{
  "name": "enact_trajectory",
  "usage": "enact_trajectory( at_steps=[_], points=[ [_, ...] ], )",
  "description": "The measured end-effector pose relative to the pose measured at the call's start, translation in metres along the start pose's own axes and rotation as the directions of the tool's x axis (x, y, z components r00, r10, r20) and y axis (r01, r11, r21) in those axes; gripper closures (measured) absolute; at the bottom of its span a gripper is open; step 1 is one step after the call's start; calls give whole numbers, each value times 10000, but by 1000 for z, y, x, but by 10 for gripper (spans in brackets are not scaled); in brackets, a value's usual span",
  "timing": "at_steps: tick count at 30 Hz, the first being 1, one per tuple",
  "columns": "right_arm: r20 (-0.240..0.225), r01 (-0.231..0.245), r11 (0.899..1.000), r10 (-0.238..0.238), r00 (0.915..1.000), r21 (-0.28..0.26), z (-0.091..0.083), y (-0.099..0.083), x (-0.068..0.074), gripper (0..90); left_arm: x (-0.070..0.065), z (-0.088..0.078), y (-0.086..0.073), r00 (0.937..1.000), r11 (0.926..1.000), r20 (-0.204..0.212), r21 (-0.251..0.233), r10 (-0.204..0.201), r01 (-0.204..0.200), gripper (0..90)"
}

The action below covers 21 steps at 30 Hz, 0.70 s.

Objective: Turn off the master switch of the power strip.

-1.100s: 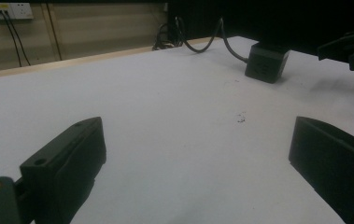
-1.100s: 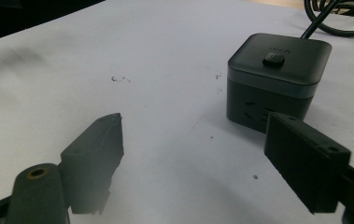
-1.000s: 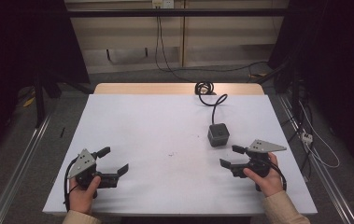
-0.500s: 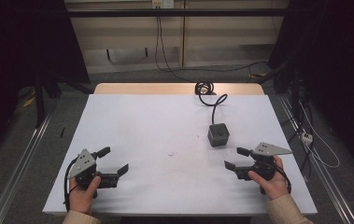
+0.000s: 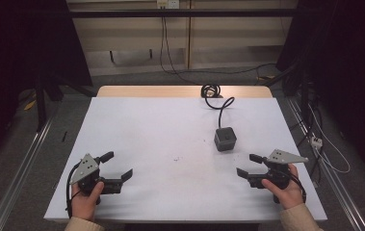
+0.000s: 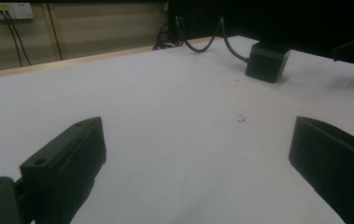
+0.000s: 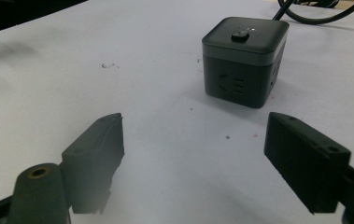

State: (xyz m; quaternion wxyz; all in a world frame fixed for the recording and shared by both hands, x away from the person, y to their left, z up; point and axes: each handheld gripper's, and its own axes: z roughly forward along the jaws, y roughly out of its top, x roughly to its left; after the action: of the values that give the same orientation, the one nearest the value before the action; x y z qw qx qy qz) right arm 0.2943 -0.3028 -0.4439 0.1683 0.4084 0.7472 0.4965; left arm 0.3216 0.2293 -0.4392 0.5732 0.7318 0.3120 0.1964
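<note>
A black cube power socket (image 5: 225, 139) sits on the white table (image 5: 161, 130), right of centre, with a button on top and its cable (image 5: 221, 107) running back to a coil at the far edge. My right gripper (image 5: 246, 164) rests near the front right, open and empty, a short way in front of the cube (image 7: 244, 60); its jaws (image 7: 195, 149) stand wide apart. At the front left my left gripper (image 5: 117, 164) is open too, holding nothing. In the left gripper view its jaws (image 6: 198, 158) frame bare table, and the cube (image 6: 267, 60) is far off.
A few dark specks (image 5: 176, 159) mark the table's middle. Metal rails run along the floor on both sides. Loose cables (image 5: 324, 149) lie on the floor to the right. A wall outlet (image 6: 11, 10) with plugged cords is behind the table.
My right gripper has slid slightly to the right and toward the near edge. The left gripper and the cube have stayed put.
</note>
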Motion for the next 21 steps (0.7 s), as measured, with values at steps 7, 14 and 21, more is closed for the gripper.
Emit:
enact_trajectory(
  at_steps=[7, 14, 21],
  points=[
    [93, 13, 10000, -13, 10000, 30, -4, -4, -1, 197, 0, 0, 0, 10000, 10000, 13, 6, -6, 6, 37],
    [130, 17, 10000, -18, 9999, 96, -6, -7, -2, 197, 0, 0, 0, 10000, 10000, 1, 44, 39, -39, 37],
    [270, 36, 9999, -39, 9996, 129, -7, -9, -3, 190, 0, 0, 0, 10000, 10000, 4, 68, 19, -19, 37]
  ],
)
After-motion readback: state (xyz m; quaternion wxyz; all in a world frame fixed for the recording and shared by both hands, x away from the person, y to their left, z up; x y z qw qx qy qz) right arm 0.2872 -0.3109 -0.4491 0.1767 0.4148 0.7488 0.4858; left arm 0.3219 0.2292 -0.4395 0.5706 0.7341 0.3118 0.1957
